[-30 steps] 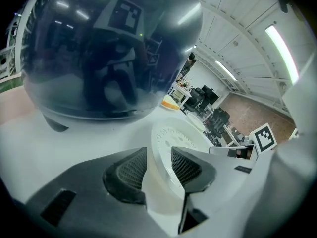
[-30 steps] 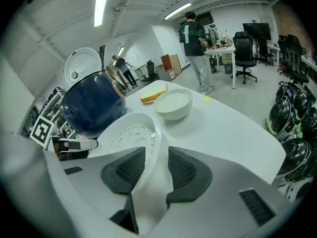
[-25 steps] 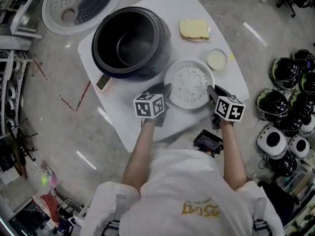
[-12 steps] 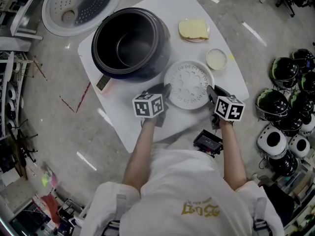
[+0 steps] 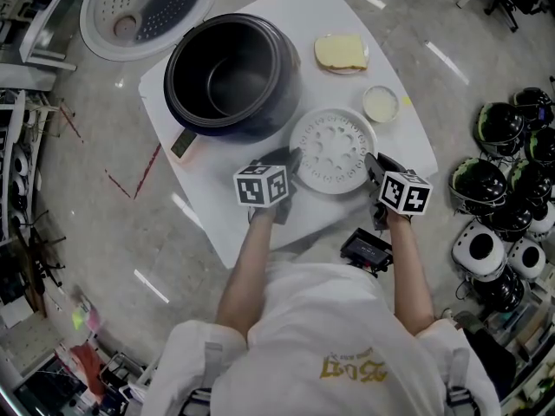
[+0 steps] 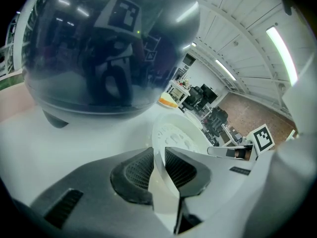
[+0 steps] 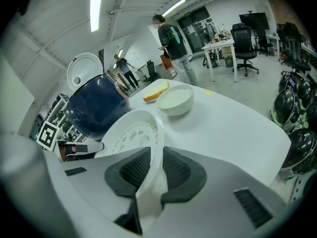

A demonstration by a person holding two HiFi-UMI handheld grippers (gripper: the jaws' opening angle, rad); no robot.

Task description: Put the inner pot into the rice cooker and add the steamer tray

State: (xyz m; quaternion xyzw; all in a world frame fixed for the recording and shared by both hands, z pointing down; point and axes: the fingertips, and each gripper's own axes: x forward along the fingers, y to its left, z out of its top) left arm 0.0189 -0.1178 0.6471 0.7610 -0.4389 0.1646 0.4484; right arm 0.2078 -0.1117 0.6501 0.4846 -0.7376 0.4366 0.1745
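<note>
The white perforated steamer tray point(image 5: 334, 150) lies flat on the white table point(image 5: 260, 206), just in front of the dark rice cooker point(image 5: 230, 76), whose lid stands open over the dark pot inside. My left gripper point(image 5: 290, 159) holds the tray's left rim and my right gripper point(image 5: 373, 163) its right rim. In the left gripper view the tray's point(image 6: 178, 135) rim runs between the pads of the left gripper point(image 6: 159, 162). The right gripper view shows the tray point(image 7: 131, 135) pinched the same way by the right gripper point(image 7: 157, 165). Both pairs of jaws have just been closing on that rim.
A small white bowl point(image 5: 381, 104) and a plate with a yellow slab point(image 5: 342, 52) sit behind the tray. The cooker's lid point(image 5: 147, 7) hangs open at the far left. A black device point(image 5: 368, 250) lies at the table's near edge. Helmets point(image 5: 507, 189) crowd the floor at right.
</note>
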